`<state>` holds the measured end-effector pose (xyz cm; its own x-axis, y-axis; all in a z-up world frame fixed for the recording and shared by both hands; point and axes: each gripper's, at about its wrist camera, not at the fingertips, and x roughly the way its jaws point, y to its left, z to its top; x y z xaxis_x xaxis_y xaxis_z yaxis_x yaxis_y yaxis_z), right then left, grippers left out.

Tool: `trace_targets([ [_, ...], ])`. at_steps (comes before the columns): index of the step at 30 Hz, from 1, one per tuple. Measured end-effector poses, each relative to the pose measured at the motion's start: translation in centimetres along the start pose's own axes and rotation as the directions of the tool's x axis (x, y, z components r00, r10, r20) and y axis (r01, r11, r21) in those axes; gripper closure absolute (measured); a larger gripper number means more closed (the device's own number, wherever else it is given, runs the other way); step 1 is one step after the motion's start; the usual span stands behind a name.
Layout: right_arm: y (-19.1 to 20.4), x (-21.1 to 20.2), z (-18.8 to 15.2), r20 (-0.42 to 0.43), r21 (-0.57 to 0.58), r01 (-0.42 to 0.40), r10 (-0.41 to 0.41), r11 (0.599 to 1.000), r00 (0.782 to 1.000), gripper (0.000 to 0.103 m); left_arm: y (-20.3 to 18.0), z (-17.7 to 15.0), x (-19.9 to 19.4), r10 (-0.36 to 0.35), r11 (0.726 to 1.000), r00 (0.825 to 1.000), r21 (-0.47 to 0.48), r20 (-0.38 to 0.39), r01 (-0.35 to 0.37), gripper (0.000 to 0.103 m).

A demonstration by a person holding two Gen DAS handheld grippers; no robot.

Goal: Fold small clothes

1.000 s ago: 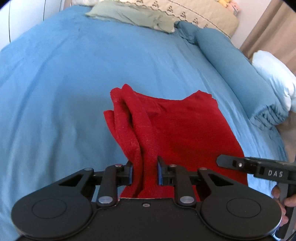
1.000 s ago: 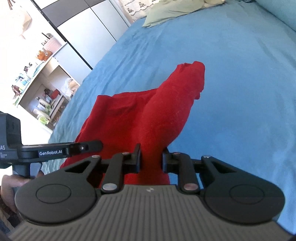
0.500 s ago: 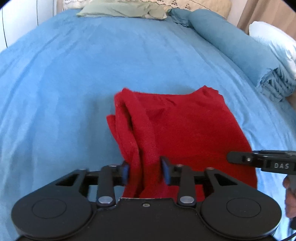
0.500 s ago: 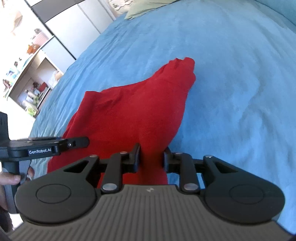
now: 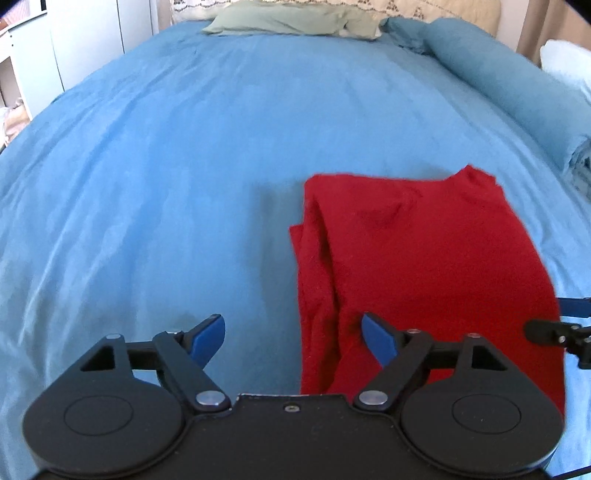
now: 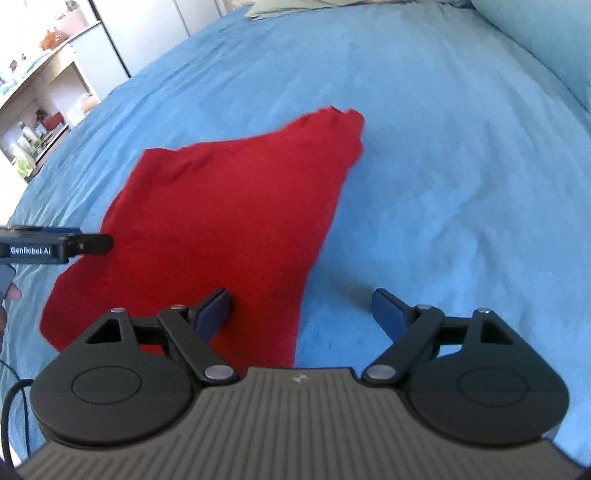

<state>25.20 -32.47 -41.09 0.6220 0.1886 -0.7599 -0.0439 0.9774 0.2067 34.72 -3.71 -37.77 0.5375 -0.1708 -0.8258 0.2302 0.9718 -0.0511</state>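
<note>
A red garment (image 5: 424, 258) lies folded on the blue bed sheet (image 5: 184, 166); it also shows in the right wrist view (image 6: 229, 221). My left gripper (image 5: 293, 334) is open and empty, its right finger over the garment's near left edge. My right gripper (image 6: 301, 310) is open and empty, straddling the garment's near right edge. The tip of the right gripper (image 5: 554, 328) shows at the right edge of the left wrist view, and the left gripper (image 6: 55, 245) at the left edge of the right wrist view.
A rolled blue duvet (image 5: 517, 85) lies along the right of the bed. A green cloth (image 5: 295, 20) and a pillow lie at the head. White cupboards (image 6: 147, 26) and shelves with small items (image 6: 33, 125) stand to the left.
Both grippers were shut on the red garment and holding its near edge up. Both have opened and let go, and the garment now lies flat on the bed.
</note>
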Motion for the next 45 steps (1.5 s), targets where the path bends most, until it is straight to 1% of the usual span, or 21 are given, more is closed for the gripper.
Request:
trace_targets([
  [3,-0.1,0.2,-0.4,0.009,0.017,0.005,-0.005,1.000,1.000,0.004,0.0,-0.1,0.3,0.001,1.000,1.000,-0.011,0.002,-0.001,0.015],
  [5,0.2,-0.3,-0.2,0.019,0.016,0.010,-0.010,1.000,1.000,0.004,0.1,0.1,-0.5,0.012,1.000,1.000,-0.012,0.006,-0.011,0.015],
  [7,0.8,-1.7,0.2,0.046,0.008,0.004,-0.004,1.000,0.999,0.004,0.0,0.3,-1.9,0.025,1.000,0.999,0.000,0.021,-0.025,0.018],
  [10,1.6,-4.8,1.3,0.096,-0.010,-0.007,0.008,1.000,0.995,0.004,-0.4,1.1,-4.5,0.034,0.999,0.998,0.012,0.054,-0.035,0.018],
  [14,3.4,-10.3,3.1,0.158,-0.026,0.020,-0.016,0.999,0.987,0.003,-0.9,2.6,-10.5,0.036,0.999,0.994,-0.012,0.105,-0.035,0.017],
  [16,4.4,-14.1,4.1,0.195,-0.028,0.030,-0.024,0.999,0.981,0.003,-1.4,3.4,-14.3,0.038,0.999,0.991,-0.030,0.130,-0.035,0.016],
  [18,5.3,-18.2,5.0,0.222,-0.010,0.030,-0.027,1.000,0.975,0.002,-2.2,3.9,-18.6,0.026,0.999,0.987,-0.040,0.158,-0.020,0.011],
  [20,6.1,-22.2,5.6,0.229,0.019,0.029,-0.033,0.999,0.973,0.002,-3.1,4.2,-23.2,0.042,0.999,0.980,-0.042,0.194,-0.035,0.001],
  [22,7.1,-26.2,6.0,0.244,0.055,0.063,-0.074,0.997,0.967,0.000,-4.0,4.2,-27.6,0.052,0.998,0.974,-0.054,0.221,-0.041,0.000],
  [24,8.2,-30.2,5.9,0.264,0.082,0.127,-0.145,0.988,0.954,0.000,-4.6,4.1,-30.8,0.049,0.998,0.974,-0.054,0.223,-0.038,0.000],
  [25,8.7,-31.9,5.7,0.264,0.084,0.150,-0.167,0.985,0.950,0.000,-5.0,3.8,-32.4,0.054,0.998,0.975,-0.048,0.217,-0.044,0.000],
  [26,9.2,-33.3,5.6,0.254,0.081,0.176,-0.191,0.981,0.948,0.000,-5.4,3.6,-33.5,0.062,0.998,0.977,-0.042,0.205,-0.055,0.000],
  [28,9.9,-35.7,5.4,0.204,0.113,0.245,-0.264,0.963,0.943,0.000,-5.9,2.9,-35.5,0.079,0.997,0.983,-0.027,0.167,-0.076,0.000],
  [29,10.0,-36.7,5.2,0.170,0.138,0.264,-0.286,0.955,0.943,0.000,-6.1,2.3,-36.4,0.076,0.997,0.985,-0.022,0.153,-0.074,0.000],
  [31,10.4,-38.2,4.8,0.120,0.149,0.284,-0.302,0.947,0.946,0.000,-6.5,1.2,-37.7,0.080,0.997,0.990,-0.017,0.114,-0.078,0.000],
  [34,11.3,-39.7,3.5,0.064,0.127,0.308,-0.318,0.943,0.946,0.000,-6.5,0.1,-38.5,0.116,0.993,0.993,-0.035,0.039,-0.115,0.000],
  [35,11.6,-40.0,3.1,0.042,0.121,0.311,-0.318,0.943,0.947,0.000,-6.4,-0.3,-38.8,0.113,0.993,0.993,-0.039,0.027,-0.112,0.000],
  [39,12.2,-40.8,1.0,-0.016,0.116,0.321,-0.321,0.940,0.947,0.000,-6.5,-1.6,-40.0,0.123,0.992,0.992,-0.022,0.004,-0.123,0.000],
  [42,12.8,-41.2,-0.2,-0.027,0.094,0.325,-0.324,0.941,0.946,0.000,-6.8,-2.1,-40.5,0.128,0.992,0.992,-0.015,-0.008,-0.128,0.000],
  [45,13.1,-41.4,-0.8,-0.041,0.089,0.319,-0.316,0.944,0.948,0.000,-6.8,-2.4,-40.9,0.123,0.992,0.992,-0.032,-0.016,-0.124,0.000],
])
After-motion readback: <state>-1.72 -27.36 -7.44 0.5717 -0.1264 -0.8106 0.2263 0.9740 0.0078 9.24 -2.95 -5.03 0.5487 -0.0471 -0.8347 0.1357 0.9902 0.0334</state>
